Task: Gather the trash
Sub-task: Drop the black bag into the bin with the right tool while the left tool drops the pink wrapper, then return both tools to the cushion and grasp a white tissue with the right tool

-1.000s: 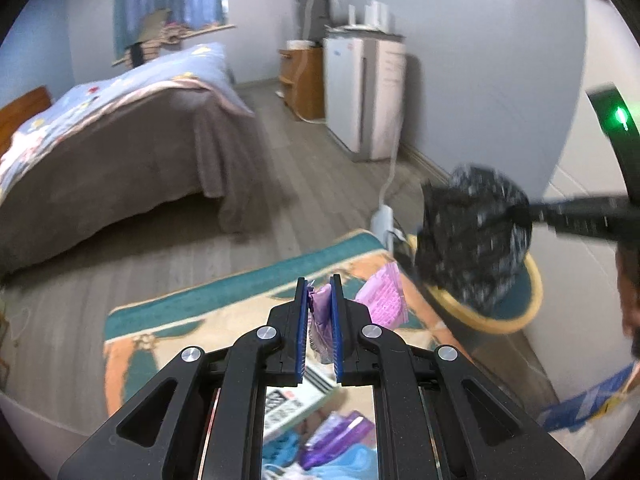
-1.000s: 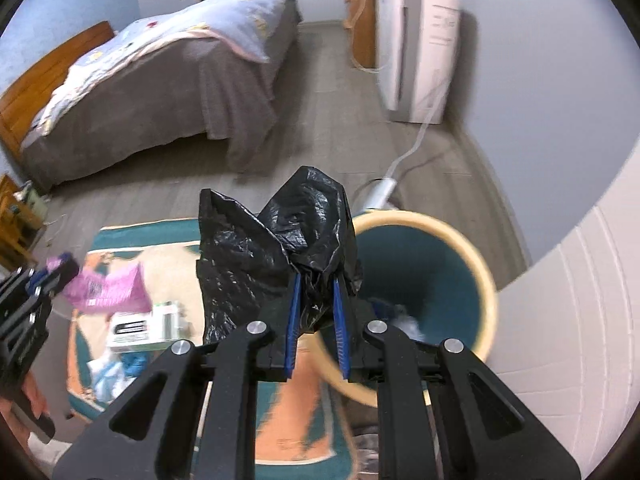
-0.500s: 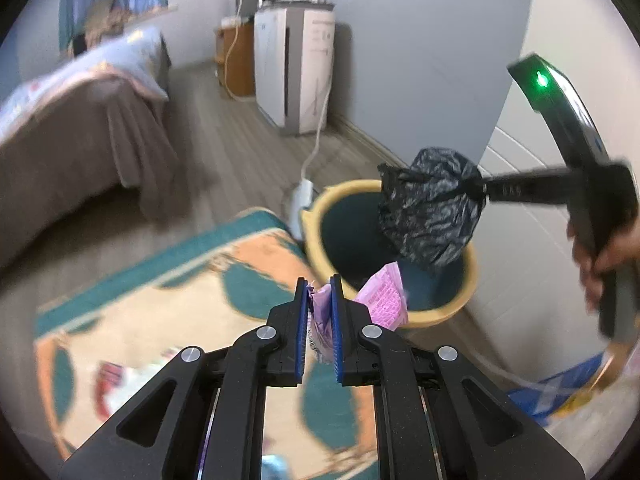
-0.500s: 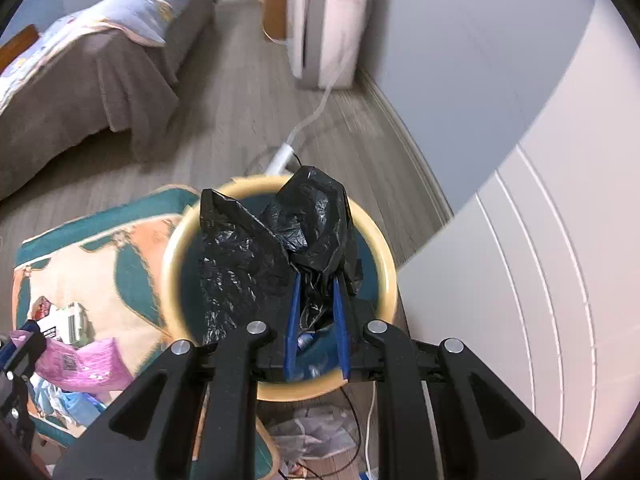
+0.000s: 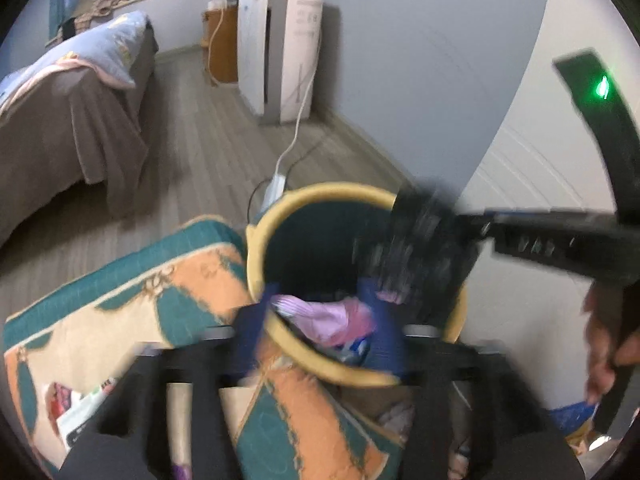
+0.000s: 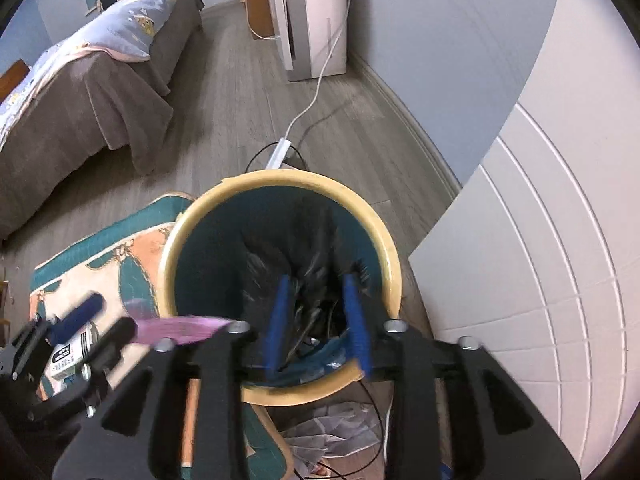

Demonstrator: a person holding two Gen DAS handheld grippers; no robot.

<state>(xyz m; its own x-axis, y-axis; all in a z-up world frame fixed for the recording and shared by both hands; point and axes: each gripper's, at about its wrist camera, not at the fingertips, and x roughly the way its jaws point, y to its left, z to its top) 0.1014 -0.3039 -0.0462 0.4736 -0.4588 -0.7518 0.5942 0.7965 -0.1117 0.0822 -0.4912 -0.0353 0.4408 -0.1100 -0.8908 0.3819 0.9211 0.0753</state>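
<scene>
We are seeing one bin (image 6: 280, 184), one black bag (image 6: 296, 264), one pink wrapper (image 5: 328, 316), one rug (image 5: 120, 300), one bed (image 6: 80, 92), one white appliance (image 6: 320, 16) and two grippers (image 5: 320, 328) (image 6: 316, 316).

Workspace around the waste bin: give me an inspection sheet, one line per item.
Surface: grey wood floor with a teal and orange rug beside the bin.
Job's things: yellow-rimmed bin; black plastic bag, blurred, over the bin's opening; pink wrapper at the near rim.
Clutter: a printed box on the rug; crumpled paper behind the bin.
Grippers: left gripper jaws wide apart, just opened, wrapper loose between them; right gripper jaws just opened, bag loose ahead of them.
Cables: white lead to a power strip; thin black wire near the paper.
Surroundings: bed, white appliance, white panelled wall.
</scene>
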